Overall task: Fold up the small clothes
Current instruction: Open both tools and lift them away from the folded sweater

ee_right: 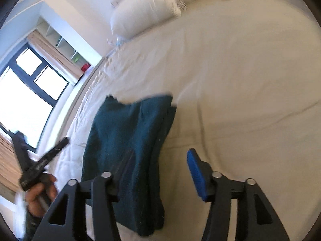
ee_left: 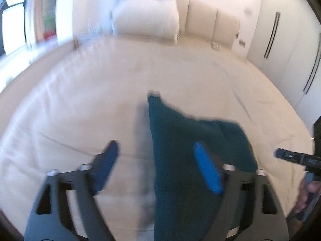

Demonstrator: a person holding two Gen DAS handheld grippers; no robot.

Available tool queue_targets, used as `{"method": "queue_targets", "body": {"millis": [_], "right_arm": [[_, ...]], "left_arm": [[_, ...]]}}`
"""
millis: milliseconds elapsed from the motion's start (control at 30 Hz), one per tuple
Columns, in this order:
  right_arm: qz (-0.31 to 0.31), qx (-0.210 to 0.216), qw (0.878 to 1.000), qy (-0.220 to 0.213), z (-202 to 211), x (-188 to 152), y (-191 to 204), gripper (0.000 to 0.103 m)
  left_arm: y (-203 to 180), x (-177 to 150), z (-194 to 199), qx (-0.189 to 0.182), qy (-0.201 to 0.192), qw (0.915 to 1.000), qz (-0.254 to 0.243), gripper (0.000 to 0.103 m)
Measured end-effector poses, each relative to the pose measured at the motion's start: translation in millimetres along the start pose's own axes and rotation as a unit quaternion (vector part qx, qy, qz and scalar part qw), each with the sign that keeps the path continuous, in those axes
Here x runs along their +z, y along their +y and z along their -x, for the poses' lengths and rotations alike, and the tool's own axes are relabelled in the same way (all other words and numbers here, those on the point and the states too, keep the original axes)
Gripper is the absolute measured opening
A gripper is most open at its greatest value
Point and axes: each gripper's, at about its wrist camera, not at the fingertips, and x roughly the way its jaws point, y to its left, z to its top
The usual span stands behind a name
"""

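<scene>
On the cream bedsheet (ee_left: 80, 100) lies a dark teal knitted garment (ee_left: 180, 140), folded into a long, layered strip that runs from the near edge of the bed toward its middle. The left gripper (ee_left: 156, 154) hangs just above it with its jaws spread wide and nothing between them; its right blue pad (ee_left: 206, 170) sits over the garment, while the left one is over bare sheet beside the cloth's edge. The left view is blurred, so whether the pad touches the knit cannot be told. The right gripper (ee_right: 150, 160) is likewise wide apart and empty: its left finger is over the garment's near end, its blue right pad (ee_right: 196, 174) over plain sheet. Each camera catches the other tool at its margin, with a hand (ee_right: 40, 194) around the left handle. A white pillow (ee_left: 146, 16) leans against the padded headboard (ee_left: 210, 20) at the far end, well apart from the garment. A white wardrobe (ee_left: 286, 40) with long dark handles stands to the right, and a dark-framed window (ee_right: 30, 92) with beige curtains and open shelves lies to the left.
</scene>
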Motion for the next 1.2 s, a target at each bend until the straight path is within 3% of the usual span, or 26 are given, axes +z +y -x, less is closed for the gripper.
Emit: {"method": "queue_targets", "body": {"millis": [67, 133, 200, 267, 367, 533, 633, 733, 833, 1067, 1200], "right_arm": [[0.027, -0.021, 0.998, -0.050, 32, 1, 13, 0.077], [0.054, -0.038, 0.992, -0.108, 66, 2, 28, 0.090], [0.074, -0.045, 0.981, -0.176, 102, 1, 45, 0.103], [0.077, -0.045, 0.967, -0.239, 135, -2, 56, 0.103], [0.086, -0.045, 0.951, -0.292, 168, 0, 77, 0.103], [0.081, -0.038, 0.940, -0.328, 205, -2, 95, 0.103], [0.066, -0.053, 0.952, -0.295, 199, -1, 104, 0.103], [0.062, -0.048, 0.961, -0.264, 179, -12, 108, 0.103], [0.080, -0.094, 0.968, -0.218, 148, -29, 111, 0.103], [0.043, -0.134, 0.988, -0.068, 76, -64, 83, 0.103], [0.037, -0.146, 0.988, -0.032, 55, -76, 75, 0.103]], "left_arm": [[-12, 2, 36, 0.022, -0.058, 0.9980, -0.017, 0.101], [-32, 10, 70, 0.052, -0.104, 0.9922, -0.044, 0.101], [-40, 10, 101, 0.076, -0.126, 0.9867, -0.068, 0.102], [-50, 11, 136, 0.104, -0.150, 0.9792, -0.087, 0.102], [-57, 11, 177, 0.124, -0.199, 0.9686, -0.084, 0.103], [-59, 21, 214, 0.100, -0.188, 0.9745, -0.071, 0.103], [-55, 16, 218, 0.097, -0.174, 0.9788, -0.047, 0.103], [-53, 4, 204, 0.093, -0.116, 0.9884, -0.031, 0.103], [-52, -10, 181, 0.095, -0.065, 0.9929, -0.028, 0.103], [-43, -47, 107, 0.096, 0.037, 0.9944, -0.023, 0.103], [-33, -60, 73, 0.095, 0.076, 0.9925, -0.011, 0.103]]}}
